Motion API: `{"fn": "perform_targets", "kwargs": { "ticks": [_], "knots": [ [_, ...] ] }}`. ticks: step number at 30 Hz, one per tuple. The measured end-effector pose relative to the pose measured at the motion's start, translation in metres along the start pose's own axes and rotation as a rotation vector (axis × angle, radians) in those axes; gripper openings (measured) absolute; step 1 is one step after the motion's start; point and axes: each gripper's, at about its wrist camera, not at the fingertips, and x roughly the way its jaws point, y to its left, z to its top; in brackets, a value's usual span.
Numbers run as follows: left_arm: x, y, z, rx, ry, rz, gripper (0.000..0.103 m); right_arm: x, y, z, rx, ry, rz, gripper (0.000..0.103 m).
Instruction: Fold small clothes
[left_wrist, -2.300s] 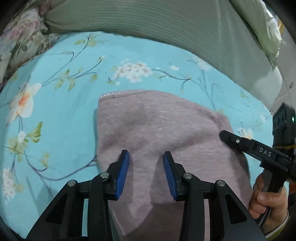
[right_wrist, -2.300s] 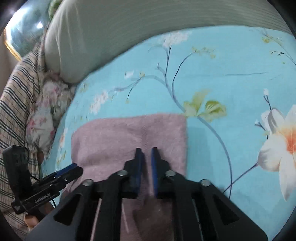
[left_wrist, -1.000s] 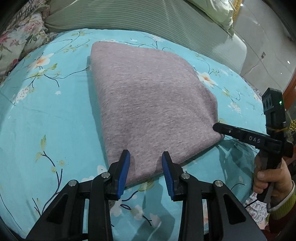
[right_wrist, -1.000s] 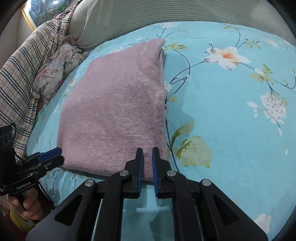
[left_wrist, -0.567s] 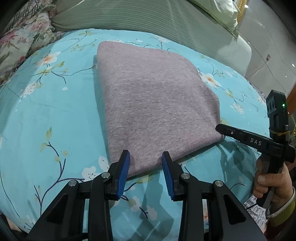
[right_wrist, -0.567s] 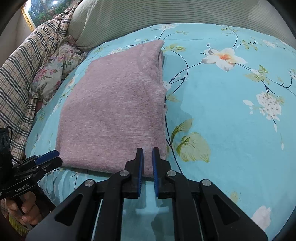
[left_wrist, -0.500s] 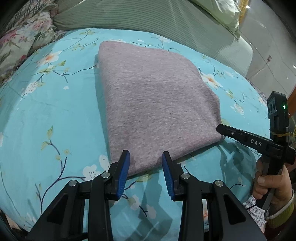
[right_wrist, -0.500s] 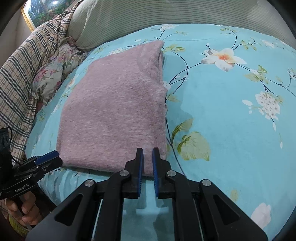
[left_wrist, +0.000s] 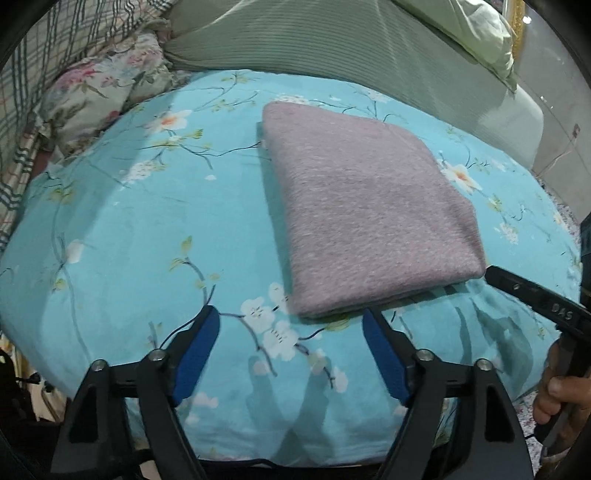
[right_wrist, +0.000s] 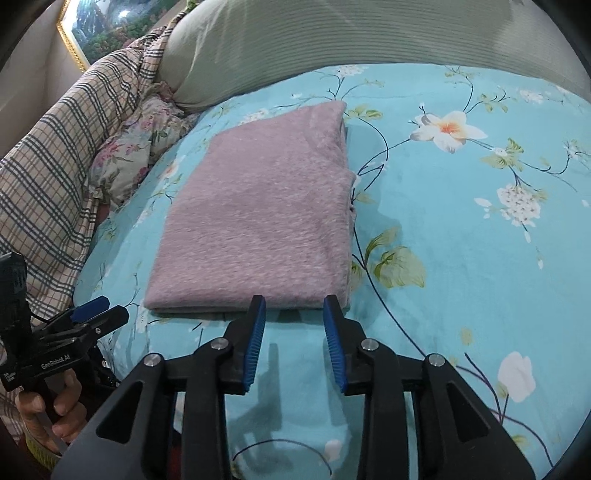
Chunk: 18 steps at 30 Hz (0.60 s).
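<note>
The folded mauve fleece garment lies flat on the turquoise floral bedsheet. Left tool and right tool are opening, empty, just short of its near edge. Release step; judged folded, next garment follows.

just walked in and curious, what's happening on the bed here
A person is folding small clothes with a handheld claw in each hand. A mauve garment lies folded into a neat rectangle on the turquoise floral bedsheet. Neither claw touches it: the left claw and the right claw hover over the sheet just short of its near edge, jaws opening with nothing between them. The fold looks finished.
</note>
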Motion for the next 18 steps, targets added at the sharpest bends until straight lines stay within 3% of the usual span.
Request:
{"fn": "perform_targets", "kwargs": {
  "ticks": [4,8,18],
  "knots": [
    [-0.007,-0.002,-0.005,0.026,-0.003,0.042,0.082,-0.008,0.002,-0.008,-0.013,0.001,-0.003,0.043],
    [-0.014,-0.009,-0.013,0.074,-0.012,0.11,0.082,-0.013,0.005,-0.017,-0.027,0.012,0.0,0.044],
    [-0.025,-0.024,-0.026,0.142,-0.02,0.157,0.082,-0.026,0.008,-0.033,-0.045,0.021,-0.004,0.053]
  ]
}}
